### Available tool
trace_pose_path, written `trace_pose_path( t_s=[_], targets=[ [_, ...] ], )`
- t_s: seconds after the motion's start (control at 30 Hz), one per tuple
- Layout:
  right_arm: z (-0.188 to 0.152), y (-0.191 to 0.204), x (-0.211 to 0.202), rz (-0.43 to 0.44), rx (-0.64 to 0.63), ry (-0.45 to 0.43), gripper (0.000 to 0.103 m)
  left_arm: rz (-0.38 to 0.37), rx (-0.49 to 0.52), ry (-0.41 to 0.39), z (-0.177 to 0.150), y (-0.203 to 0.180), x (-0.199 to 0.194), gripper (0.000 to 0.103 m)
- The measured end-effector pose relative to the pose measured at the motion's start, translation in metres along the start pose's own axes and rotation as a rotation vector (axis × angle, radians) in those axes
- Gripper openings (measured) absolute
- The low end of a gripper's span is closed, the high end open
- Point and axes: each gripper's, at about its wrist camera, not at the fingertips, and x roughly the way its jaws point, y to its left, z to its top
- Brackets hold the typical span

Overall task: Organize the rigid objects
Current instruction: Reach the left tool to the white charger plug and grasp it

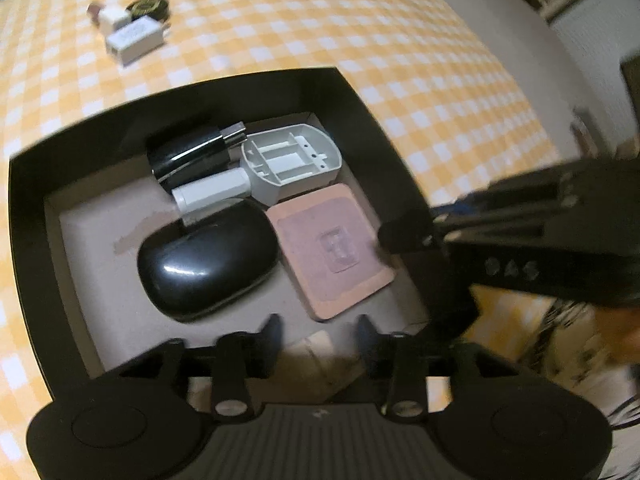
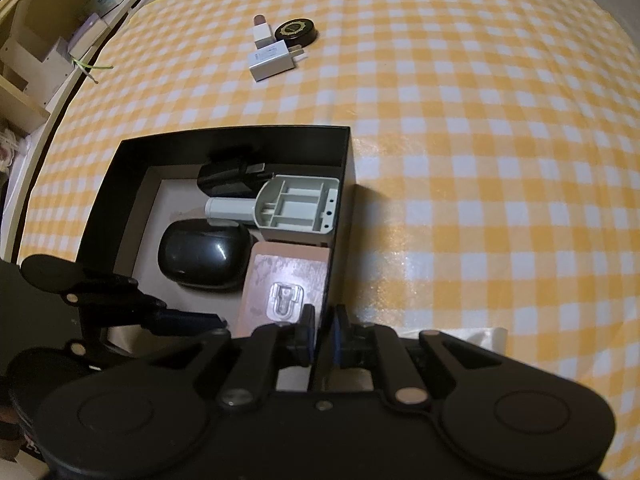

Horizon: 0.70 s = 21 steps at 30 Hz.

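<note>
A black box was set on the checked cloth, and in it were laid a glossy black case, a pink card, a grey plastic shell and a dark plug. The left gripper was held over the box with its jaws apart and nothing between them. The right gripper was clamped on the box's near wall, its jaws nearly closed. Three pieces were left well apart on the cloth: a white charger, a small white block and a round black tin. All were judged light and stiff. The charger would best be taken across its flat sides, since smooth plastic could slip; the low tin would be taken across its rim.
</note>
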Motion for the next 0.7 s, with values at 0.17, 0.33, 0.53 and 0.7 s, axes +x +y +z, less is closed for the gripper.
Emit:
trace_pose_path(
  t_s=[0.17,0.33,0.53,0.7],
  targets=[
    [0.0,0.0,-0.001,0.0,-0.003,-0.001,0.01,-0.061,-0.047,-0.031,0.003,0.004,-0.016,0.064],
    [0.0,0.0,-0.001,0.0,-0.003,-0.001,0.01,-0.089,-0.04,-0.068,0.005,-0.001,-0.037,0.087],
    [0.0,-0.002,-0.002,0.001,0.009,-0.003,0.009,-0.072,0.061,-0.154,0.007,-0.009,-0.077,0.098],
    [-0.002,-0.004,-0.005,0.003,0.011,-0.004,0.009,-0.011,0.088,-0.296,0.007,0.001,-0.113,0.1]
  ],
)
